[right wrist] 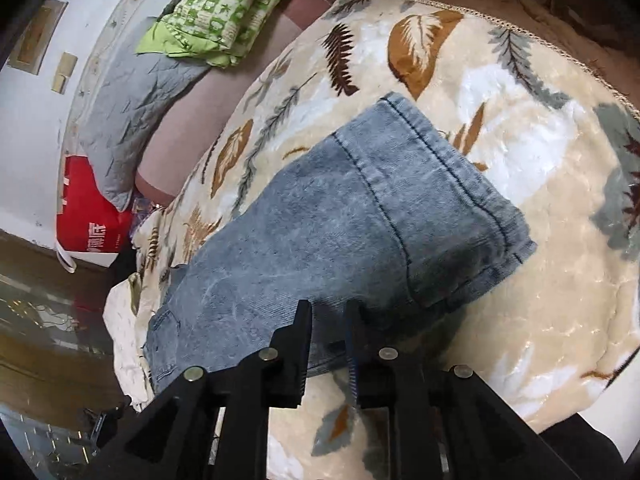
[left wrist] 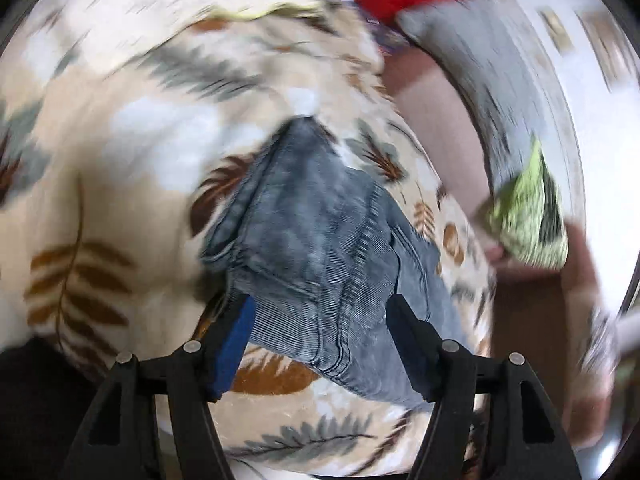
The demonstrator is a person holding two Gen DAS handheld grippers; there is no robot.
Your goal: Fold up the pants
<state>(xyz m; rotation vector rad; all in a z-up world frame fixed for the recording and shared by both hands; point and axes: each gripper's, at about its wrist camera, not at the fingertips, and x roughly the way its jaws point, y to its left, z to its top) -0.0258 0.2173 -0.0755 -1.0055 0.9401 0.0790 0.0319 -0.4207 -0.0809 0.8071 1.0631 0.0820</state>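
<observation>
Blue-grey denim pants (right wrist: pixel 360 216) lie folded on a cream blanket (right wrist: pixel 520 152) with a leaf print. In the right wrist view my right gripper (right wrist: pixel 328 314) hovers at the near edge of the fold; its jaws stand a narrow gap apart, with denim showing through the gap and no cloth pinched. In the blurred left wrist view the pants (left wrist: pixel 316 224) show seams and a pocket. My left gripper (left wrist: pixel 320 316) stands open wide over their near end, its blue-padded fingers (left wrist: pixel 240 332) either side of the cloth without pressing it.
A grey pillow (right wrist: pixel 128 120) and a folded green patterned cloth (right wrist: pixel 224 12) lie on the brown bed surface (right wrist: pixel 192 128) beyond the blanket. A red box (right wrist: pixel 88 216) sits by the white wall. Shiny floor (right wrist: pixel 40 320) lies left of the bed.
</observation>
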